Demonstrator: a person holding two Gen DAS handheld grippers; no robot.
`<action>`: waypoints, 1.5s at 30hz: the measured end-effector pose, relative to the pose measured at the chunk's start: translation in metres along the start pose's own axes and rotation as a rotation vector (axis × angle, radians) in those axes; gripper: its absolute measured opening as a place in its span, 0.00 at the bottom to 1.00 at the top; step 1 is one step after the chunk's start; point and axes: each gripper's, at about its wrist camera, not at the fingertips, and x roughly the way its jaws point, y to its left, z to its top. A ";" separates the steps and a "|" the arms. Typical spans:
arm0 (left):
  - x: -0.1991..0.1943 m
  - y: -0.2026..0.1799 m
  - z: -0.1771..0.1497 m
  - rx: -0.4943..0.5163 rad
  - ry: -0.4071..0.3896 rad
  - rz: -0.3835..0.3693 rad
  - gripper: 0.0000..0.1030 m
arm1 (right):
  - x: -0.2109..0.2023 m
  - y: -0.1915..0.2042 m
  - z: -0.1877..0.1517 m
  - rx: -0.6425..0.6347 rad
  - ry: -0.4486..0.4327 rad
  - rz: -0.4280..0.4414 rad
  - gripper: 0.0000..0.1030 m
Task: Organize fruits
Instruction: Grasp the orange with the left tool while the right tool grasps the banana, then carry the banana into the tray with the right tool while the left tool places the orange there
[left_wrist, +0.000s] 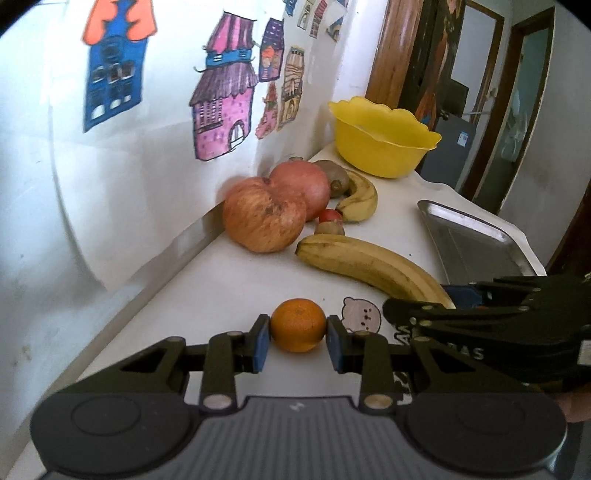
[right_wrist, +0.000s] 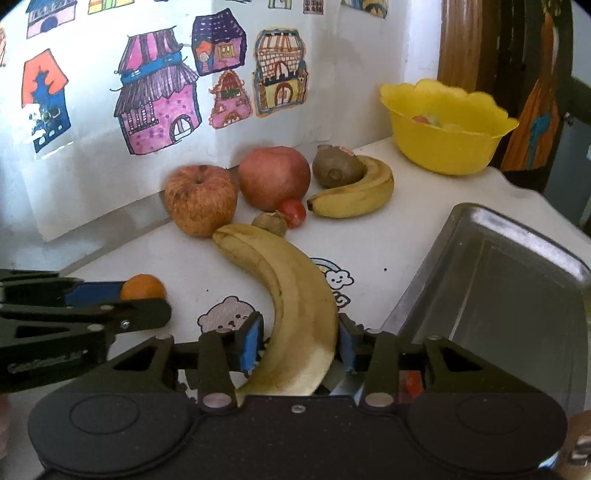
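A small orange (left_wrist: 298, 325) rests on the white tabletop, and my left gripper (left_wrist: 298, 345) is shut on it with a blue pad pressed to each side. The same orange (right_wrist: 143, 288) shows at the left of the right wrist view, between the left gripper's (right_wrist: 144, 299) fingers. A large yellow banana (right_wrist: 295, 295) lies curved on the table, and my right gripper (right_wrist: 298, 345) is shut across its near end. In the left wrist view the right gripper (left_wrist: 424, 301) sits over that banana's (left_wrist: 369, 264) end.
Along the wall lie an apple (right_wrist: 199, 199), a pomegranate (right_wrist: 275, 175), a kiwi (right_wrist: 338, 168), a smaller banana (right_wrist: 358, 195), a cherry tomato (right_wrist: 293, 212) and a small kiwi (right_wrist: 269, 222). A yellow bowl (right_wrist: 443, 147) holding something stands at the back right. A metal tray (right_wrist: 498, 295) lies on the right.
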 end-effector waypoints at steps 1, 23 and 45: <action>-0.002 0.001 -0.001 -0.004 0.000 -0.001 0.34 | -0.001 0.001 -0.001 0.001 -0.008 -0.006 0.45; -0.039 -0.012 -0.029 -0.018 0.007 -0.046 0.34 | -0.083 0.018 -0.059 -0.015 -0.060 -0.001 0.37; -0.058 -0.040 -0.032 0.002 -0.041 -0.080 0.34 | -0.131 0.030 -0.100 -0.299 -0.202 -0.186 0.35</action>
